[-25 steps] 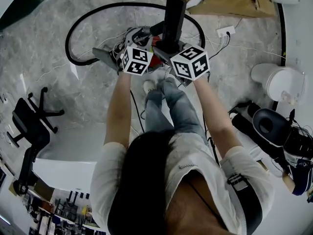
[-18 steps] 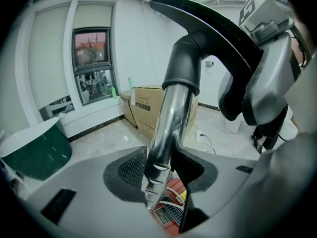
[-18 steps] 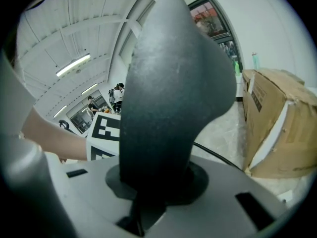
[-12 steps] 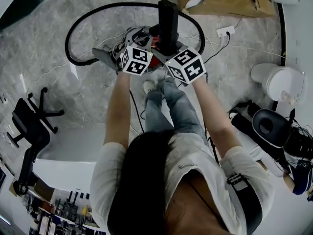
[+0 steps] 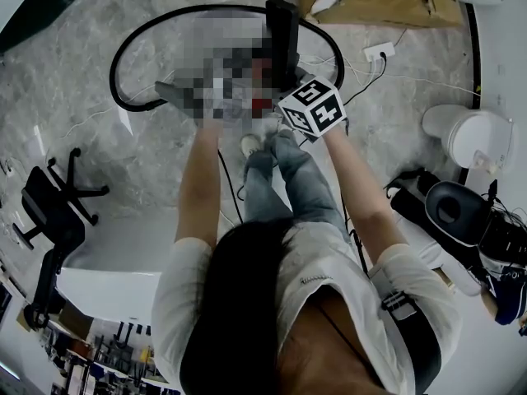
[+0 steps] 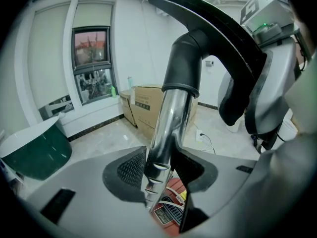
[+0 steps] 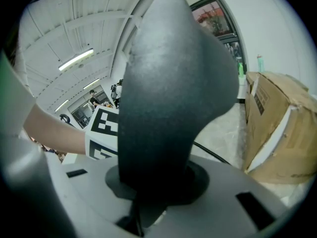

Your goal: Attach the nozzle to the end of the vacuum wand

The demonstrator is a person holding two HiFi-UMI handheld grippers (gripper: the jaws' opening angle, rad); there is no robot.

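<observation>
Nozzle (image 7: 168,83), matte black plastic with a fine grain, was broad and rounded at the top and narrowed to a neck. It stood upright in front of the person, above the red vacuum body (image 6: 168,213). The right gripper (image 7: 158,185) had its fingers pinched on that neck. In the left gripper view, the nozzle's curved black elbow ended in a collar that met the top of the wand (image 6: 166,133), a polished chrome tube with ridged steps near its foot. The left gripper (image 6: 159,168) clamped the tube, its dark mesh-textured pads (image 6: 130,166) pressing on either side. A black hose (image 5: 114,66) looped over the grey mottled stone floor (image 5: 82,122) behind. A cardboard box (image 7: 282,128) stood beyond, with a white power strip (image 5: 380,53) near it and a black office chair (image 5: 49,204) well off to the person's left. The right gripper's grey housing blocked much of the left gripper view.
</observation>
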